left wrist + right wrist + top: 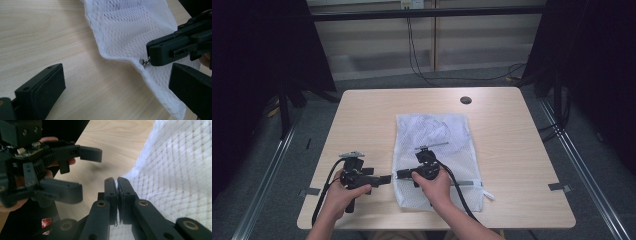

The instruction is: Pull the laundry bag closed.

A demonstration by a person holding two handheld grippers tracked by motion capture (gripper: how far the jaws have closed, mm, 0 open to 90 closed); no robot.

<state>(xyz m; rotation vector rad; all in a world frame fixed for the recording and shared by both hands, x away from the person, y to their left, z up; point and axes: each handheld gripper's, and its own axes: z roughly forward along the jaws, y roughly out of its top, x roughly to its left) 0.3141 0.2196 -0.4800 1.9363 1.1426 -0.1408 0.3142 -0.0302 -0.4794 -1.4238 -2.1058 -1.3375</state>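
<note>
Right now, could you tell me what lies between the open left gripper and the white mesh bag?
Only bare table, as the left gripper view shows: the left gripper stands open, short of the mesh bag.

One overhead view, two close — sharing the mesh bag [434,150].

Mesh bag [432,150] on table [362,115], left gripper [384,178] beside its left edge
</note>
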